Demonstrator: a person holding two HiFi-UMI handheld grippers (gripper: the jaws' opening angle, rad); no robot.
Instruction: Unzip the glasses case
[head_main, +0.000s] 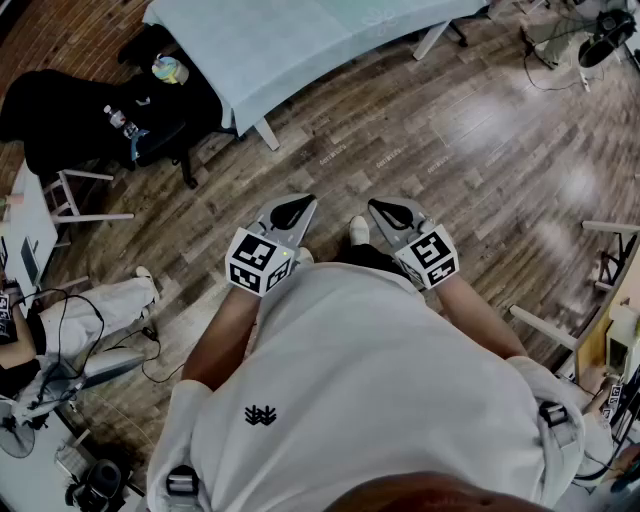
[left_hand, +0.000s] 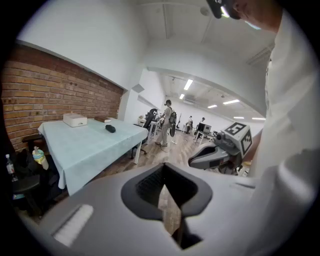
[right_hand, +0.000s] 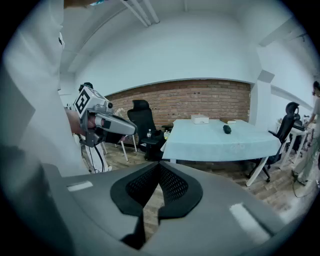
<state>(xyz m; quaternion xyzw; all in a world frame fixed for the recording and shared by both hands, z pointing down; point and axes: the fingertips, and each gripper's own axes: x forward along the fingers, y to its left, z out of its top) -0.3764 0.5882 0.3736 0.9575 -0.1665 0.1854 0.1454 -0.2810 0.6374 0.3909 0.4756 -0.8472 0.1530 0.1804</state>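
Note:
The glasses case is a small dark oblong lying on the pale green tablecloth of a table some way off across the room; it also shows as the glasses case on the table in the right gripper view. I cannot make it out in the head view. My left gripper and right gripper are held side by side in front of the person's chest, above the wooden floor. Both are shut with nothing in them: left gripper, right gripper. Each sees the other beside it.
A white box and a flat book lie at the table's far end. A black office chair and a stool with a bottle stand at the table's left end. People stand far off. Cables and gear lie at the left.

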